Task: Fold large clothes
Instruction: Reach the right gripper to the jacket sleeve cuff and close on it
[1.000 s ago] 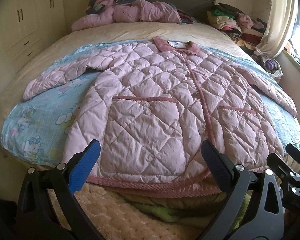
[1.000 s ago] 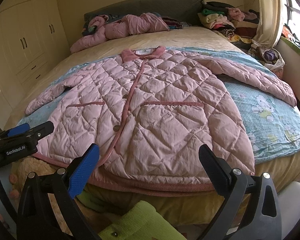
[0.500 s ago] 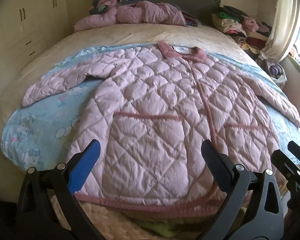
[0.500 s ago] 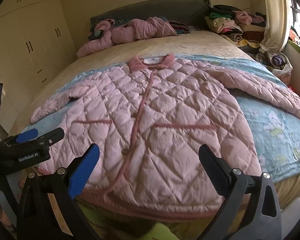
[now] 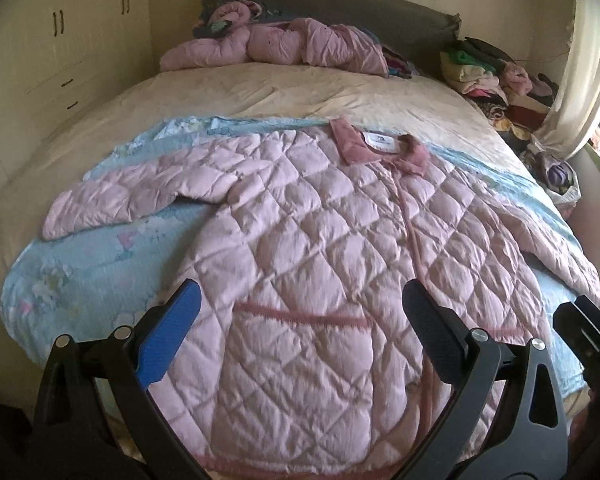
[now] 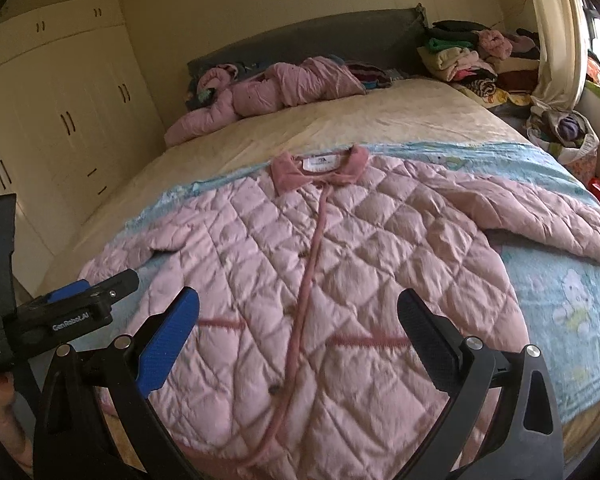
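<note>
A wide bed with a cream sheet and a dark grey headboard carries everything. Across its near half lies a light blue cartoon-print blanket, and spread flat on that — front up, sleeves out — a pink quilted jacket. By the headboard sits a crumpled pink padded garment; at the far right corner, a stack of folded clothes.

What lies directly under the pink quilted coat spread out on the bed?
A light blue cartoon-print blanket shows around the pink quilted coat, on a cream bedsheet. Whatever lies under the coat's middle is covered.
</note>
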Motion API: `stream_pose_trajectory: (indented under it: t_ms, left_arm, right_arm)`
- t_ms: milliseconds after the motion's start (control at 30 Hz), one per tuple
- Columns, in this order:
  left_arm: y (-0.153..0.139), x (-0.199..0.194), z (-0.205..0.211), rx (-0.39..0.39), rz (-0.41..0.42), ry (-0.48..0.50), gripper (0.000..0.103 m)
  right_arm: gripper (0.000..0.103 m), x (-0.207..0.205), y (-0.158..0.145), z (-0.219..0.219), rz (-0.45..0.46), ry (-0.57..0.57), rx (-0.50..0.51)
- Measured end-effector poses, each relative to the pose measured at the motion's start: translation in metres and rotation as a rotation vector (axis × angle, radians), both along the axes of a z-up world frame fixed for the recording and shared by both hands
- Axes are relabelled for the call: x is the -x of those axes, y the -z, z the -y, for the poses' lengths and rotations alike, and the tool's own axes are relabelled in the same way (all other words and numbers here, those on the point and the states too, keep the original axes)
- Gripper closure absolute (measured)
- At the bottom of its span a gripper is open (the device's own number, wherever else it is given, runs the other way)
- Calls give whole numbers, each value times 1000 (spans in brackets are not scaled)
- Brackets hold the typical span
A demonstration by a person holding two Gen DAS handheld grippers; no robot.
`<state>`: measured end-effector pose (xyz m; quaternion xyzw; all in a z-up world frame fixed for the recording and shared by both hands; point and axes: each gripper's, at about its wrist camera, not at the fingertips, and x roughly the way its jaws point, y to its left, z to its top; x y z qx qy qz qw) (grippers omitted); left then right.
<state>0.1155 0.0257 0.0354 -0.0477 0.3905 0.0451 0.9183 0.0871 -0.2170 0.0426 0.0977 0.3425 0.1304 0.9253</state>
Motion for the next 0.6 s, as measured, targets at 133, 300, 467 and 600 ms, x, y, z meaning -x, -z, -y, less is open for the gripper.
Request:
stream_pose_trajectory:
  t_ms: [133, 300, 467, 600]
  left_arm:
    - [-4, -20, -1, 11, -12, 3, 8]
    - [-16, -42, 2, 0, 6, -2, 8]
    - [-31, -65, 9, -4, 41, 6, 8]
    - [-36, -92, 17, 10, 30, 34, 8]
  right_arm:
    - [4, -22, -8, 6, -2, 9, -31]
    - [4, -47, -23, 20, 10, 32, -86]
    - [4, -74, -40, 40, 18, 79, -132]
    - [4, -94, -51, 54, 42, 128, -129]
